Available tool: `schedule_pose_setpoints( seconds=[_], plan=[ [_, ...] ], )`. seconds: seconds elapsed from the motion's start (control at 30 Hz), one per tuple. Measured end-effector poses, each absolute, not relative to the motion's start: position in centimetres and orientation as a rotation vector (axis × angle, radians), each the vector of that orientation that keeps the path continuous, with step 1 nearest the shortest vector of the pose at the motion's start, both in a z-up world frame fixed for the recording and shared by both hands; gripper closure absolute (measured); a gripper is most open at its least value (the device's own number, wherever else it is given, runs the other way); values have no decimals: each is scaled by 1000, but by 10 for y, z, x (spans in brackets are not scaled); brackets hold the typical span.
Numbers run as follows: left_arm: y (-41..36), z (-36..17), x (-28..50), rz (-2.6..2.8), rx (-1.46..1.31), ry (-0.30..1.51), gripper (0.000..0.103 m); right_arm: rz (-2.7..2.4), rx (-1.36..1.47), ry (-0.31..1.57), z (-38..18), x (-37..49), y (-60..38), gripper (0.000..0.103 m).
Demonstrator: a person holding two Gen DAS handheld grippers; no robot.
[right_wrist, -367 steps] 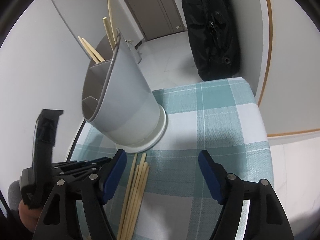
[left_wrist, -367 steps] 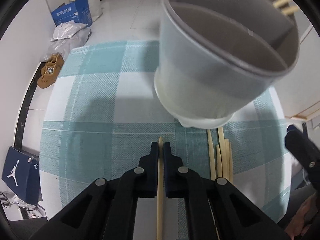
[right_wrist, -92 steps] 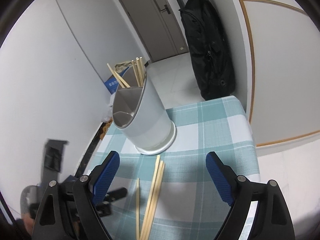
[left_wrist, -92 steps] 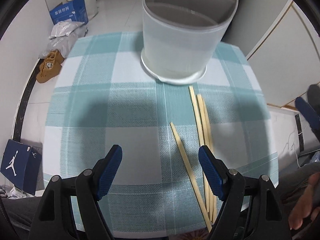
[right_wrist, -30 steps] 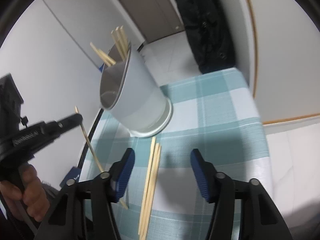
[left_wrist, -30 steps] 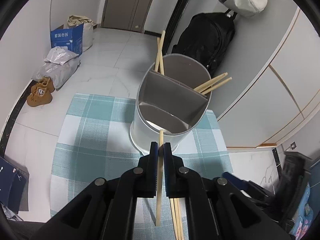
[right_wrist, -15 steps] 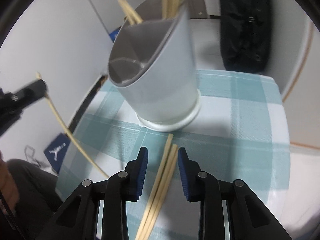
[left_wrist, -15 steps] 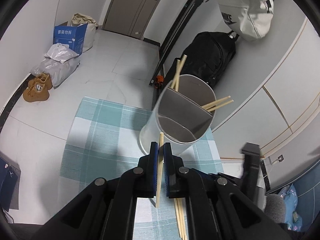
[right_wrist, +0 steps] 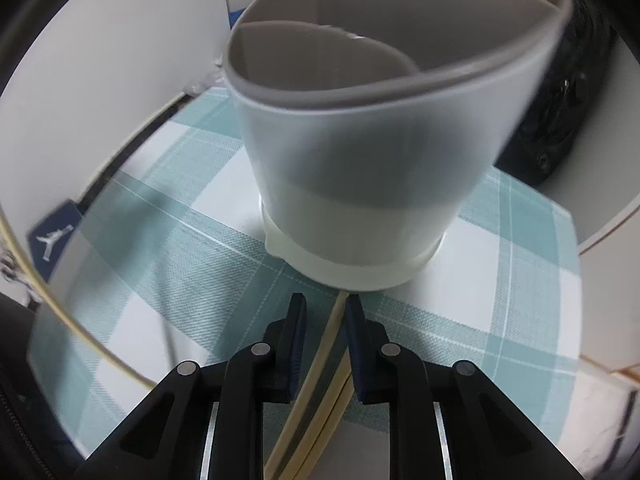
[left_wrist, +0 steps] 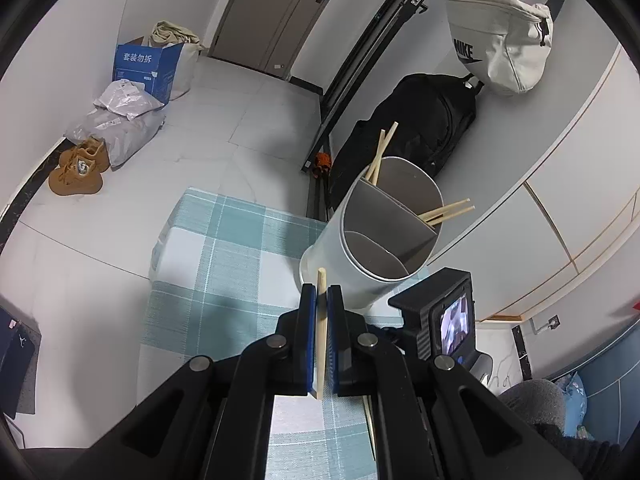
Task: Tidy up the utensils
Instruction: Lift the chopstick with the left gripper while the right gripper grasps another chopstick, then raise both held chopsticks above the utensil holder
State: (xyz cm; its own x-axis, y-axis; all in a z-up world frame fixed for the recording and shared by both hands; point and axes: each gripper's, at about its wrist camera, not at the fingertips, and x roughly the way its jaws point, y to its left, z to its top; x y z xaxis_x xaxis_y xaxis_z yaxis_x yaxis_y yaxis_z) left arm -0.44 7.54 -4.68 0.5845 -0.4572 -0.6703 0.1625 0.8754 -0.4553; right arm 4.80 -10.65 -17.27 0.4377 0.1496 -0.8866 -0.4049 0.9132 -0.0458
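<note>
Left claw (left_wrist: 322, 294): jaws clamped on one chopstick (left_wrist: 321, 320), its tip poking just past the pads, held above the bench (left_wrist: 224, 264). Holder (left_wrist: 384, 236) sits ahead and right of this claw, back compartment already carrying chopsticks, front one empty as far as visible. Right claw (right_wrist: 325, 312): jaws closing, narrow, straddling the loose chopsticks (right_wrist: 326, 354) lying on the bench; pads not yet seen pressing; tips just short of the holder base. Judgement: the right claw should pinch only one stick, near its end, and lift clear before tilting. The left should bring its stick over the rim, tip down, then release.
</note>
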Motion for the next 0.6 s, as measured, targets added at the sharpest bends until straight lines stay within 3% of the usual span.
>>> schedule_pose_setpoints(
  seconds=[0.03, 0.37, 0.6],
  plan=[
    [76, -46, -4, -371, -371, 876, 101, 354, -270, 1061, -173, 47, -105, 95],
    [73, -44, -6, -380, -346, 868, 102, 394, -172, 1072, -173, 36, -103, 99],
    [66, -42, -6, -384, -317, 861, 102, 443, 9, 956, -131, 12, -116, 100]
  ],
)
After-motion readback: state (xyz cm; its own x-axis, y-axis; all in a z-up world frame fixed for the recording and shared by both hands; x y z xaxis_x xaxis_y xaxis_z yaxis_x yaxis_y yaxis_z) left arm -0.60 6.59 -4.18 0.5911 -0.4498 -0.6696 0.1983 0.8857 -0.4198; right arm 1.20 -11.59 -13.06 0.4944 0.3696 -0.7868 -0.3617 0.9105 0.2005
